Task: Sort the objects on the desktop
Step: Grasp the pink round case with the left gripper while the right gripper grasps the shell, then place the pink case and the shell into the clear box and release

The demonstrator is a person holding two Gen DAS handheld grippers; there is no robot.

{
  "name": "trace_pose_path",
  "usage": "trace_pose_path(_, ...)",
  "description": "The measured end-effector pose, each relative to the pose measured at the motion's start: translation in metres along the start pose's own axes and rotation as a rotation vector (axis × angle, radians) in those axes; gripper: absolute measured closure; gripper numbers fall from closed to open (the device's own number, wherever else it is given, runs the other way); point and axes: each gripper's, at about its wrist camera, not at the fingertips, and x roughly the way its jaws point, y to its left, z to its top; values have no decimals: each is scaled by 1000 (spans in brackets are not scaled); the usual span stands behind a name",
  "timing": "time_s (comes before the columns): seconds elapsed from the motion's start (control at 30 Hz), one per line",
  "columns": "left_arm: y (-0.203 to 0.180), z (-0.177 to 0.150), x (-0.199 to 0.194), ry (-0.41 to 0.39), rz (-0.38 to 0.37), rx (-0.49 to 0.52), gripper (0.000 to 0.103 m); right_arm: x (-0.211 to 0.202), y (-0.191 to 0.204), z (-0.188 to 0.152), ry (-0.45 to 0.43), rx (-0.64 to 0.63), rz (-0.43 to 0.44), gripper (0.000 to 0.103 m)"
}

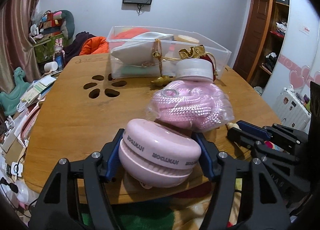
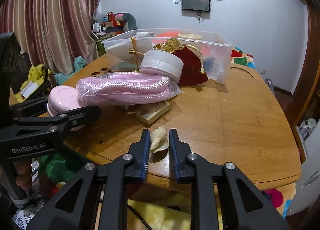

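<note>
Left hand-held gripper [image 1: 158, 156] is clamping the pink case [image 1: 160, 156]; right hand-held gripper [image 2: 159, 140] is pinching the shell [image 2: 159, 139]. Rope bag [image 1: 192, 106], at twelve o'clock, is awaiting the bin [image 1: 220, 50].

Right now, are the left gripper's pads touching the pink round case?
Touching. In the left wrist view the left gripper has both blue pads pressed against opposite sides of the pink round case, with no gap visible on either side.

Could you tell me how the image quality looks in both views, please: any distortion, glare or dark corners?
Left wrist view: strong fisheye bending, black corners, a small highlight on the pink case. Right wrist view: same bending, sharp focus, soft shadow beside the shell on the table.
</note>
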Motion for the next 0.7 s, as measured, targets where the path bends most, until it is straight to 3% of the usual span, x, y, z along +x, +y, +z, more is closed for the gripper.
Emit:
trace_pose_path(0.37,19,9,-18,-45,26,-71,38,-2,-19,2,11,89,47,86)
trace_pose_path(0.7,24,25,-39,-106,24,-69,38,-8,-33,13,12,160,74,86)
